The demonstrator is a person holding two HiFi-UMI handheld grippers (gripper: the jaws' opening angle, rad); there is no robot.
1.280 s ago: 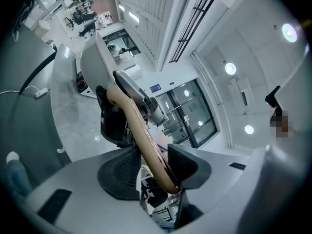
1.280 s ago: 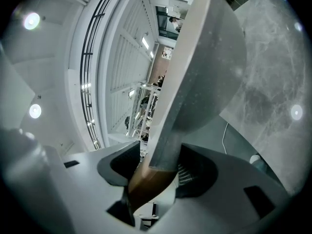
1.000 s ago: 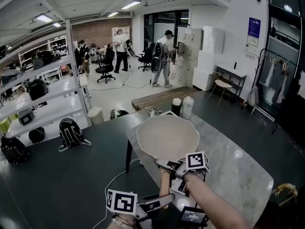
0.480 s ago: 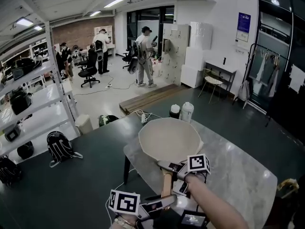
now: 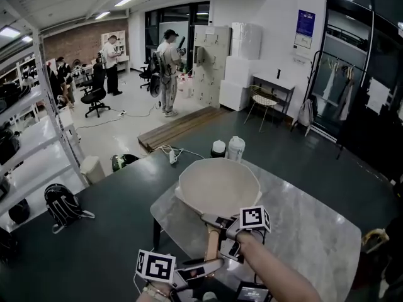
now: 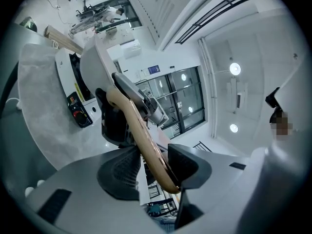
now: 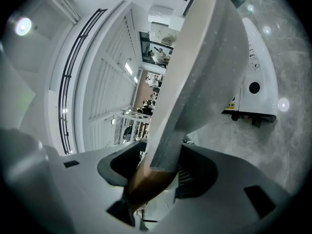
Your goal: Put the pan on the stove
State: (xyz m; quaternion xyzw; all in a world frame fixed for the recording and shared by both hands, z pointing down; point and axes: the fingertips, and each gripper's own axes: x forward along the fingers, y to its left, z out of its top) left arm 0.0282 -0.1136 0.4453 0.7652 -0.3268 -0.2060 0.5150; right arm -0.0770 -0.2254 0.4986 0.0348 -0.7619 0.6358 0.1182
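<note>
head view: left gripper (image 5: 200, 270) and right gripper (image 5: 221, 222) clamp the pan (image 5: 218, 184) by its handle (image 5: 211, 244), apparently mid-carry; next, lower it level onto the stove (image 7: 253, 82), at the right gripper's two o'clock.

The round cream pan (image 5: 217, 182) looks matt and speckled, like stone. Its brown wooden handle (image 5: 211, 244) is smooth and a bit shiny. The grey marble worktop (image 5: 308, 231) is smooth and glossy. The white stove (image 7: 258, 67) looks like shiny plastic.
</note>
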